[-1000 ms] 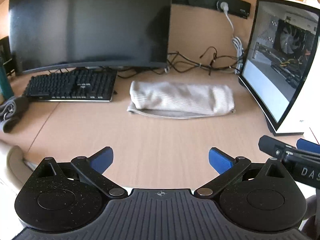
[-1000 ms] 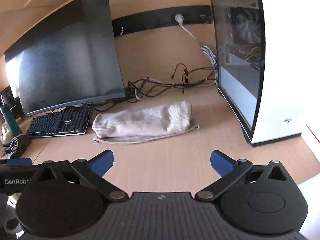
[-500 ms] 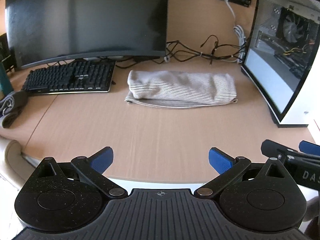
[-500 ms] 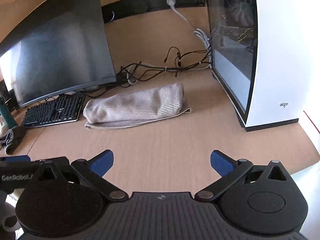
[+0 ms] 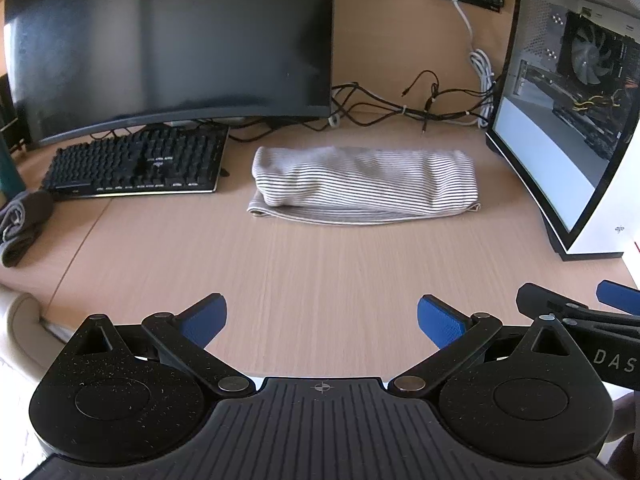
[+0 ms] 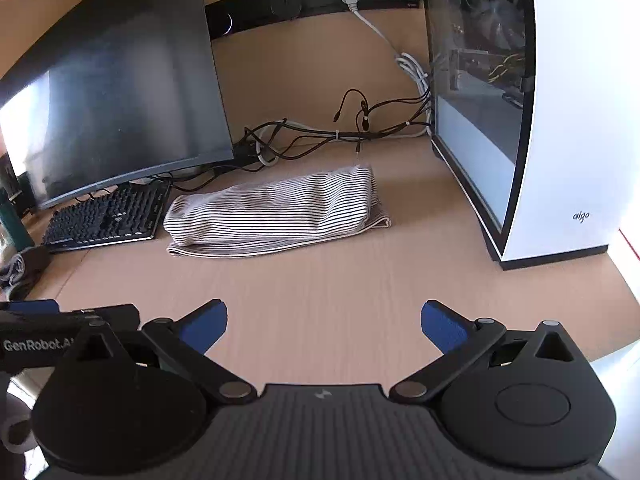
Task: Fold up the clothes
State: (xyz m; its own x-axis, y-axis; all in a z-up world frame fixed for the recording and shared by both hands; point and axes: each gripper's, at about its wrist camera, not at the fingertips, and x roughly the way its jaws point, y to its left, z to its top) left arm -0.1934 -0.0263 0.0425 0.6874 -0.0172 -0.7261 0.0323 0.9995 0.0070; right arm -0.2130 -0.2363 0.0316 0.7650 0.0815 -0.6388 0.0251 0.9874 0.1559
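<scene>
1. Left gripper (image 5: 322, 320): tongs spread wide, nothing between the blue pads (image 5: 202, 320); held over the near edge of the desk (image 5: 320, 280) at 6 o'clock in its own view.
2. Right gripper (image 6: 323, 322): tongs likewise spread wide and empty; held beside the left one, its black body showing at 4 o'clock in the left view.
3. Striped garment (image 5: 366, 186): white with thin dark stripes, folded into a long flat bundle, lying on the desk at 12 o'clock from both grippers and well apart from them.
4. Keyboard (image 5: 136, 166): black, at 10 o'clock, just left of the garment.
5. Monitor (image 5: 168, 48): dark curved screen, at 11 o'clock, behind the keyboard.
6. Computer case (image 5: 576, 120): white with a glass side panel, at 2 o'clock, near the garment's right end.
7. Cables (image 5: 408, 108): a black and white tangle along the wall behind the garment.
8. Grey cloth (image 5: 22, 226): bunched at 9 o'clock on the desk's left edge.
</scene>
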